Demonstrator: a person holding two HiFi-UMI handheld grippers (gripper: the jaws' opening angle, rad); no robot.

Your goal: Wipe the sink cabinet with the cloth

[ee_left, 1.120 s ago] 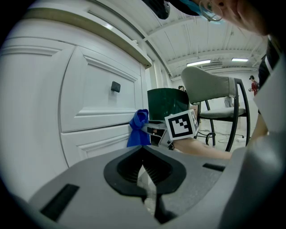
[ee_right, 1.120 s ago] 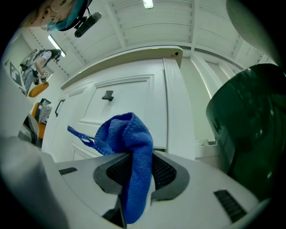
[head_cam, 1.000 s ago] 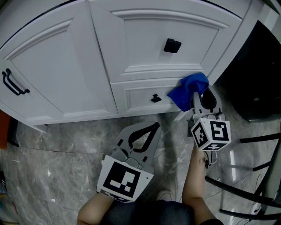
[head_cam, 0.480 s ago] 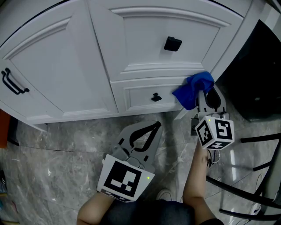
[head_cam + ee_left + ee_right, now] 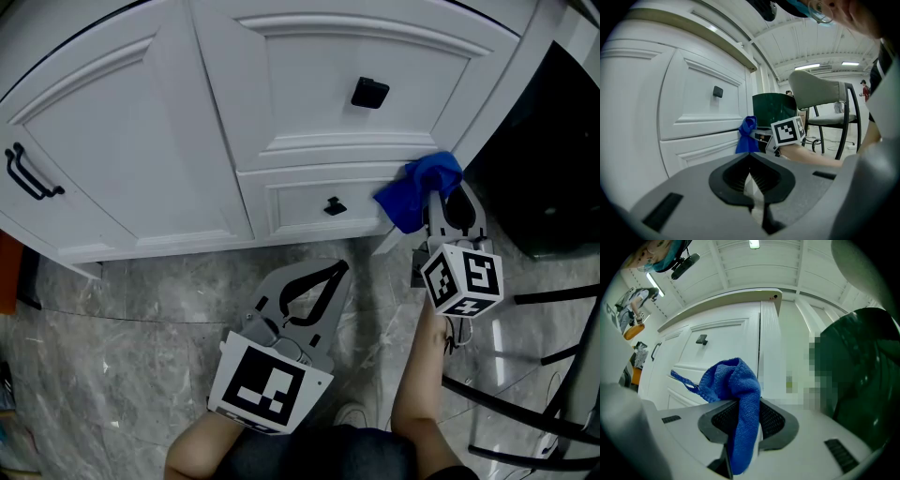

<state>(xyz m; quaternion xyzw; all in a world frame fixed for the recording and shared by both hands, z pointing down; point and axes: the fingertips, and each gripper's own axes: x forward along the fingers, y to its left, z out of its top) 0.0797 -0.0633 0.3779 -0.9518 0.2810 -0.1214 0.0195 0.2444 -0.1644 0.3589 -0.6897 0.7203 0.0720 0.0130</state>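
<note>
The white sink cabinet fills the upper head view, its lower drawer carrying a small black knob. A blue cloth is pressed against the drawer's right end, near the cabinet's corner post. My right gripper is shut on it; in the right gripper view the cloth hangs between the jaws of that gripper. My left gripper hovers low over the floor in front of the drawer, shut and holding nothing. The left gripper view shows its closed jaws and the cloth beyond.
A black knob sits on the upper panel, and a black bar handle on the left door. A dark bin stands right of the cabinet. Black chair legs cross the grey marble floor at lower right.
My right gripper has slid the blue cloth to the right along the drawer's top edge toward the cabinet corner. The left gripper has barely shifted.
</note>
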